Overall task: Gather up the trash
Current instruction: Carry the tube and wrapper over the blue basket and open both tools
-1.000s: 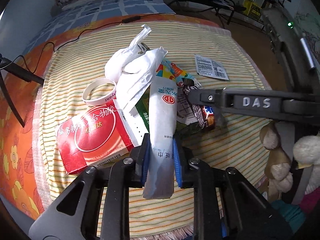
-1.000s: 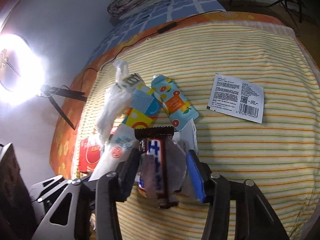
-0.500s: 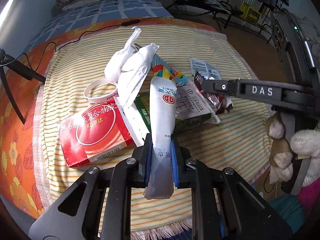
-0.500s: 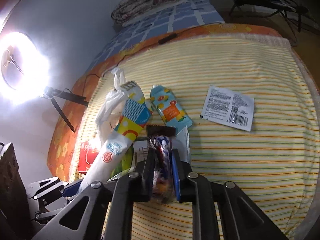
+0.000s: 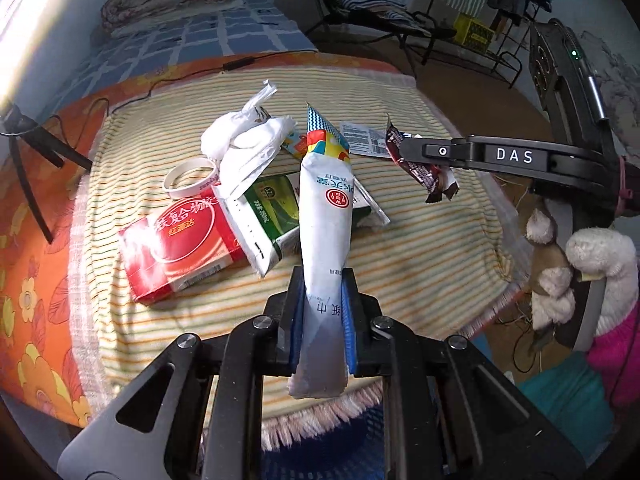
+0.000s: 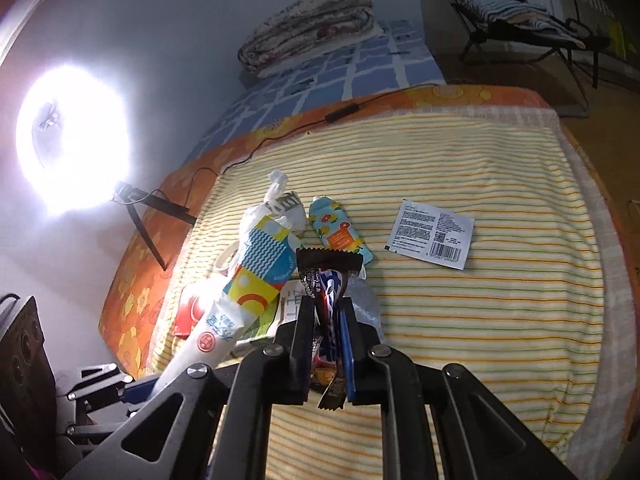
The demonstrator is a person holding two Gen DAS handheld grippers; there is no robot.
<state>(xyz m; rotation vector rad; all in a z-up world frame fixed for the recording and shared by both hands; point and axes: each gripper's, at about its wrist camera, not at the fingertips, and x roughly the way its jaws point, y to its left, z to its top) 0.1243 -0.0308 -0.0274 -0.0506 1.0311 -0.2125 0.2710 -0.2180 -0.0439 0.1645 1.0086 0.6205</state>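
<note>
My left gripper (image 5: 322, 312) is shut on a long white tissue packet (image 5: 326, 216) with a colourful top, lifted above the striped cloth (image 5: 420, 248); the packet also shows in the right wrist view (image 6: 240, 292). My right gripper (image 6: 326, 320) is shut on a brown candy-bar wrapper (image 6: 326, 268), held off the cloth; the wrapper also shows in the left wrist view (image 5: 420, 168). On the cloth lie a red box (image 5: 180, 236), a green carton (image 5: 272, 208), a white plastic bag (image 5: 248, 140), a tape ring (image 5: 190, 174), an orange-print pouch (image 6: 340, 232) and a white barcode sachet (image 6: 432, 236).
The cloth covers a bed with an orange flowered sheet (image 5: 24, 280) and a black cable (image 6: 280, 140). A ring light (image 6: 72, 136) glares at the left. Stuffed toys (image 5: 568, 276) hang off the bed's right edge. A folded quilt (image 6: 308, 24) lies at the far end.
Both grippers have risen from the pile. The left closed on the tissue packet and lifted it; the right closed on the candy wrapper and lifted it.
</note>
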